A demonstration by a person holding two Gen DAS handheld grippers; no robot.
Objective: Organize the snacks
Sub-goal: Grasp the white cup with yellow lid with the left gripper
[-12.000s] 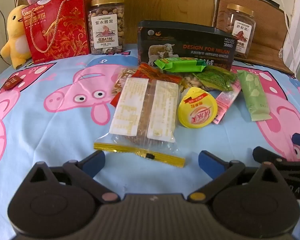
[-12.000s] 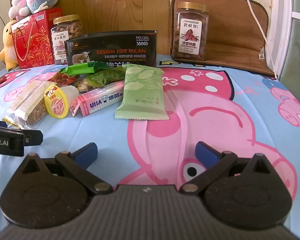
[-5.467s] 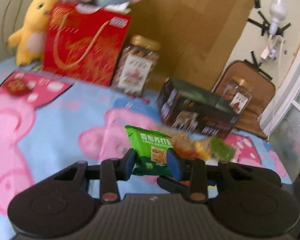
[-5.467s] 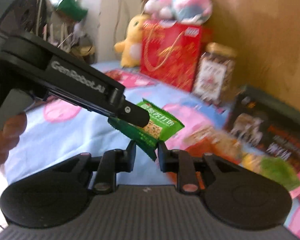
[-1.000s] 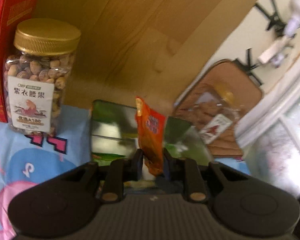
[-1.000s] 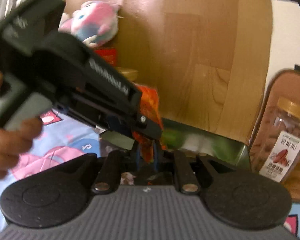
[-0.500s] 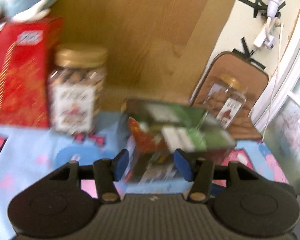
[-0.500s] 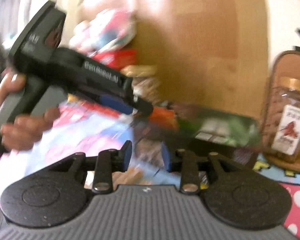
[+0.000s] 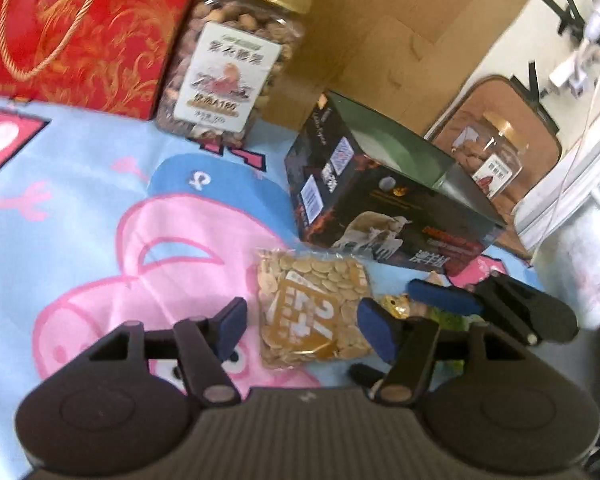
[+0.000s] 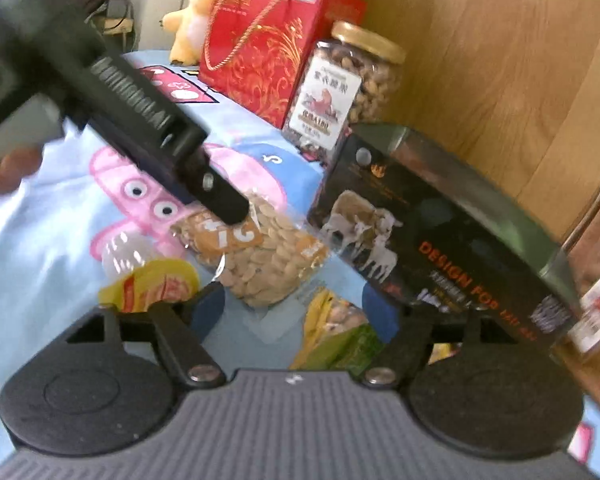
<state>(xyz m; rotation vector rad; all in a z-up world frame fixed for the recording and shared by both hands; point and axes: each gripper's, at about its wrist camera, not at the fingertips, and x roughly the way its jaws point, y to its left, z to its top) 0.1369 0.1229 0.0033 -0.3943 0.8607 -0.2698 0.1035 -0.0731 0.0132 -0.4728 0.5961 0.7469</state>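
The seed packet (image 9: 314,312) lies flat on the cartoon sheet (image 9: 60,208), just before the dark box (image 9: 384,208) near the back edge. It sits between the opening jaws of the left claw (image 9: 304,324), unpinched; the right claw (image 10: 292,312) is opening too, holding nothing. The slippery film could be skidded into the box if the jaws are closed unevenly.

I count two nut jars (image 9: 232,56) (image 9: 490,160), one red gift box (image 9: 80,32), one dark box (image 9: 384,204), one seed packet (image 9: 314,308), one yellow cup (image 10: 152,284) and one yellow plush duck (image 10: 196,12).
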